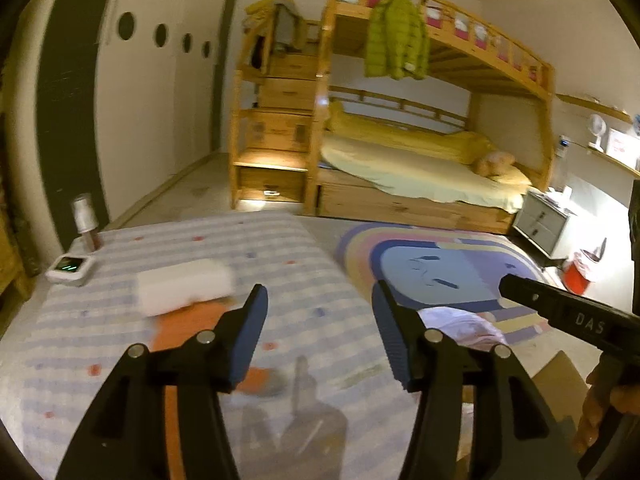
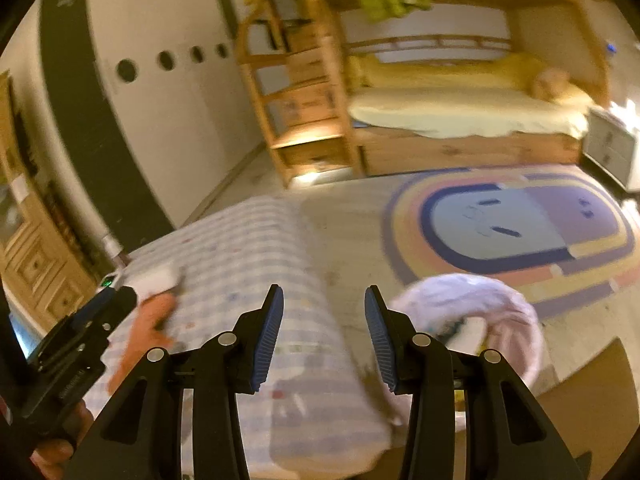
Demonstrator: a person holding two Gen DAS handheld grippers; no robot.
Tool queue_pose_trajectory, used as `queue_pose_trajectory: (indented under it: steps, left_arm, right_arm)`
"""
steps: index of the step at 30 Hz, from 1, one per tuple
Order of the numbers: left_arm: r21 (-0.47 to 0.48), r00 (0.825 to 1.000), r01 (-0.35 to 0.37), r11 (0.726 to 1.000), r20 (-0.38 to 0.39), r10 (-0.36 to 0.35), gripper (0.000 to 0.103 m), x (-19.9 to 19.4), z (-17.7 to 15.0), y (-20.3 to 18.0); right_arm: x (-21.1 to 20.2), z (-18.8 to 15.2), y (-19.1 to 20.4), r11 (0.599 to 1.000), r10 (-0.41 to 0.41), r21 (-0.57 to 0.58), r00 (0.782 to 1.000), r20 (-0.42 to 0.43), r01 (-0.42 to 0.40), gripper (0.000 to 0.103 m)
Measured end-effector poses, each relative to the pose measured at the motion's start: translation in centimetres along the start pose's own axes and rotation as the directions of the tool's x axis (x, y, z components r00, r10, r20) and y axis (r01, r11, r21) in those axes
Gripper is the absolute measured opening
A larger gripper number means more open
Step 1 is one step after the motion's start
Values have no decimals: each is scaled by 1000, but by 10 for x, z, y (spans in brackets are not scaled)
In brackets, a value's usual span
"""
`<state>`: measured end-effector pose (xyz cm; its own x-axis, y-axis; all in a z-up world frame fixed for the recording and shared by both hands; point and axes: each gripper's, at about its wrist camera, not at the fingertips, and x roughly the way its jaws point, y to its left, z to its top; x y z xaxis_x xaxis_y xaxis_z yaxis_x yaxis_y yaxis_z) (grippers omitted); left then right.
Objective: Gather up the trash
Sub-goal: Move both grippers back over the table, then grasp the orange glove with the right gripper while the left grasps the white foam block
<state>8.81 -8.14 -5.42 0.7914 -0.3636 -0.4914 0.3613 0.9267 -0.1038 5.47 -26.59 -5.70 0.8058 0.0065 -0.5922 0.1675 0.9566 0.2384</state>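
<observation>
1. Currently left gripper (image 1: 320, 300) has its jaws apart, empty, over the striped table (image 1: 280, 248).
2. Right gripper (image 2: 324, 304) likewise.
3. White tissue pack (image 1: 184, 286) lies on the orange sheet (image 1: 188, 324) near the table's left edge.
4. Pink-lined bin (image 2: 492, 312) stands beside the table's right edge.

We read one marking only: the white letters "DAS" printed on the black plastic right gripper (image 1: 505, 285) body.

A wooden bunk bed (image 1: 420, 128) stood at the far side, a green jacket (image 1: 396, 36) hanging from its upper rail; a rainbow rug (image 1: 440, 264) covered the floor.
</observation>
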Motion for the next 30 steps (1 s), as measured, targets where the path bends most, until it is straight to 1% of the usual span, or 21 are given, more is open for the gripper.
queue_pose_trajectory:
  steps: [3, 5, 8, 11, 13, 15, 19, 21, 23, 28, 30]
  left_arm:
    - [-37, 999, -52, 998, 2, 52, 55, -13, 0, 32]
    - [-46, 996, -89, 995, 11, 89, 59, -21, -1, 50]
    - [-57, 986, -166, 984, 0, 166, 60, -29, -2, 84]
    - [-89, 978, -207, 974, -15, 206, 61, -33, -2, 112]
    - [-107, 969, -247, 963, -29, 245, 64, -34, -3, 131]
    - [-116, 961, -277, 954, -53, 272, 65, -33, -7, 147]
    - [-130, 949, -310, 942, -96, 299, 65, -29, -12, 166]
    - [-136, 946, -317, 939, -108, 304, 65, -29, -15, 173]
    - [-131, 943, -325, 936, -112, 312, 65, -28, -16, 175]
    - [-115, 941, -329, 937, -120, 316, 65, -23, -17, 178]
    - [-109, 942, -326, 939, -126, 312, 65, -21, -18, 177]
  right_arm:
    - [9, 0, 28, 999, 37, -38, 999, -18, -38, 44]
    - [19, -1, 53, 995, 67, -77, 997, -38, -70, 44]
    - [30, 0, 81, 987, 95, -124, 994, -60, -102, 44]
    - [43, 0, 108, 976, 119, -171, 989, -82, -132, 44]
    - [53, -3, 125, 968, 138, -196, 986, -97, -155, 44]
    - [66, -5, 143, 958, 159, -221, 980, -123, -183, 44]
    - [84, -13, 168, 937, 192, -263, 967, -167, -231, 44]
    - [93, -21, 181, 925, 191, -294, 963, -191, -242, 44]
    - [106, -30, 194, 912, 190, -315, 952, -242, -262, 44]
    - [130, -40, 212, 900, 128, -363, 943, -307, -241, 44]
    - [134, -42, 211, 902, 122, -357, 937, -327, -242, 43]
